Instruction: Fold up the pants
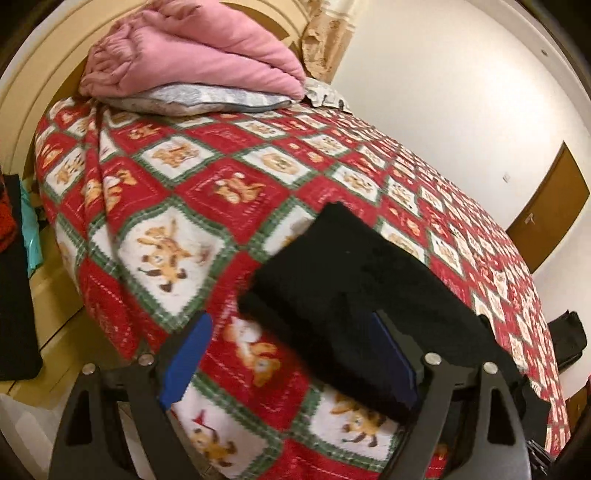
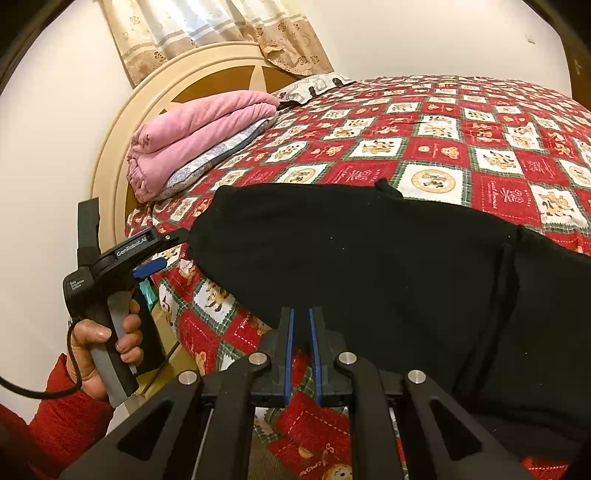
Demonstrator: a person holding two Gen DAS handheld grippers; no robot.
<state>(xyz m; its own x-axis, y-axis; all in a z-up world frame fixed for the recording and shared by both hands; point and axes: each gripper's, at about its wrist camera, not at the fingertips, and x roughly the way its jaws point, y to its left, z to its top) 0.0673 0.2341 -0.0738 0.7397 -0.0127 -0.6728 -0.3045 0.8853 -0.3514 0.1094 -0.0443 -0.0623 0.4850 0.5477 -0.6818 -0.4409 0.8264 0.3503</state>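
Note:
The black pants (image 2: 369, 258) lie stretched across the near edge of the bed on the red teddy-bear quilt (image 2: 443, 147). In the left wrist view their end (image 1: 351, 288) lies in front of my left gripper (image 1: 291, 354), which is open, with the right blue pad at the cloth's edge and the left pad over bare quilt. The left gripper also shows in the right wrist view (image 2: 162, 254), held by a hand at the pants' left end. My right gripper (image 2: 300, 317) is nearly closed, its blue pads pinching the pants' near edge.
A folded pink blanket (image 1: 192, 55) lies on a grey pillow (image 1: 207, 101) by the cream headboard (image 2: 122, 122). A curtain (image 2: 221, 33) hangs behind. The bed's side edge drops off at left. A brown door (image 1: 546, 199) is at far right.

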